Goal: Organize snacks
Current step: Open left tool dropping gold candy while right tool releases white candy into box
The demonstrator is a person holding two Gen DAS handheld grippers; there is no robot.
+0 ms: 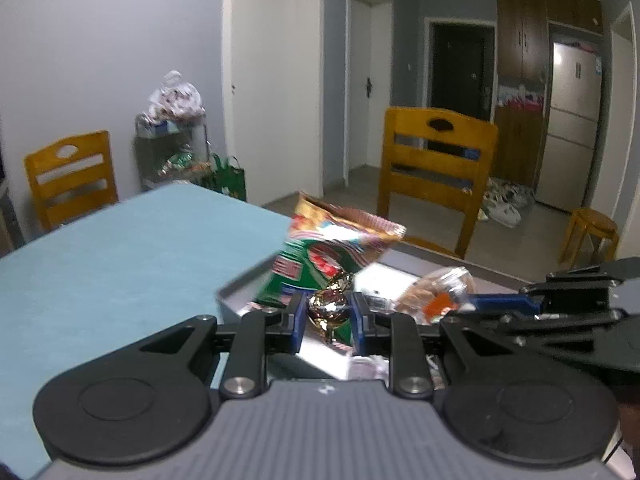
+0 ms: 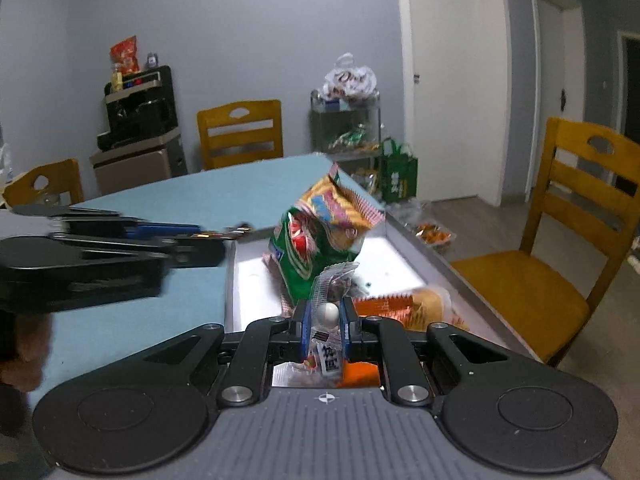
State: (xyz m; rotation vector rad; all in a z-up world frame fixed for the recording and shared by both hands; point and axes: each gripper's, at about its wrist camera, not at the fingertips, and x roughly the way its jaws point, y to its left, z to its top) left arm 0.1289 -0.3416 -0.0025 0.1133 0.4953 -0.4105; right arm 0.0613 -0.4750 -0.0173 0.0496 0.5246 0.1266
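Blue cloth covers the table (image 1: 120,248) we work at, with wooden chairs (image 2: 240,132) and grey walls behind it, and a shallow metal tray (image 2: 244,280) sits at its corner to gather the snacks.

Nearest us, our left gripper (image 1: 327,312) is clamped on a gold foil candy (image 1: 328,306), the crinkled wrapper pinched between the blue pads. We judge it is held over the tray's near edge so it can be dropped in with the rest. Our right gripper (image 2: 328,320) is likewise closed on a clear wrapped sweet (image 2: 330,304), whose twisted end sticks up at 12 o'clock from the jaws, also above the tray.

Just beyond both grippers, at about 12 o'clock, a green and orange chip bag (image 1: 320,248) stands tilted inside the tray. At 2 o'clock from the left gripper lies a wrapped bread snack (image 1: 436,292). In the right view the left gripper shows at 9 o'clock, blurred.
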